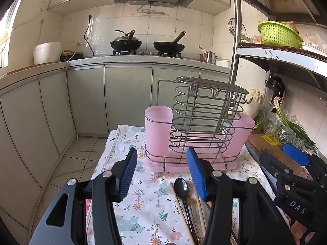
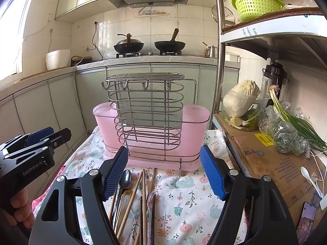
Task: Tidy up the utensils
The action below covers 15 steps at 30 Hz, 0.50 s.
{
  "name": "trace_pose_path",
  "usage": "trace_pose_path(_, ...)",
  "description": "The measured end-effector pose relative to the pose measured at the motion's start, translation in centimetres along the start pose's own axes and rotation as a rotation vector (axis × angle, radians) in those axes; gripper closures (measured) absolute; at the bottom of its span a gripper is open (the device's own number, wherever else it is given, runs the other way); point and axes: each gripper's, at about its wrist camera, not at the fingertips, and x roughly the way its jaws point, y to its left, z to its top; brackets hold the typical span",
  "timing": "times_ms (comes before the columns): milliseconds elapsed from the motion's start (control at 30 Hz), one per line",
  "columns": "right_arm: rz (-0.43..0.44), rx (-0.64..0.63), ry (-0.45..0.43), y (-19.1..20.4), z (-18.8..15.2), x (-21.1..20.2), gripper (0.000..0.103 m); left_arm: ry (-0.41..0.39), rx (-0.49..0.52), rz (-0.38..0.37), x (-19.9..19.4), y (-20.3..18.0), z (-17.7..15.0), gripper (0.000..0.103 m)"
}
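Note:
A pink plastic utensil holder with a wire rack (image 2: 151,122) stands on a floral cloth (image 2: 184,200); it also shows in the left wrist view (image 1: 196,134). In front of it lie a dark spoon (image 2: 125,178), several wooden chopsticks (image 2: 144,196) and a clear plastic fork (image 2: 151,198). The spoon (image 1: 181,185) and chopsticks (image 1: 179,208) also show in the left wrist view. My left gripper (image 1: 162,173) is open and empty above the cloth, left of the utensils. My right gripper (image 2: 163,173) is open and empty, over the utensils.
A cardboard box (image 2: 269,163) on the right carries bagged greens (image 2: 290,134), a cabbage bowl (image 2: 239,102), a white spoon (image 2: 308,175) and a phone (image 2: 306,218). A metal shelf (image 2: 265,32) holds a green basket (image 2: 255,2). Beyond are the counter and stove with two woks (image 2: 151,45).

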Motion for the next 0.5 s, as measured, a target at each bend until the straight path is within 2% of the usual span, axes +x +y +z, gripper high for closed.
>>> trace_pose_path(500, -0.001, -0.014, 0.003, 0.05, -0.07, 0.06, 0.030, -0.001, -0.010, -0.002, -0.11, 0.14, 0.02, 0.053)
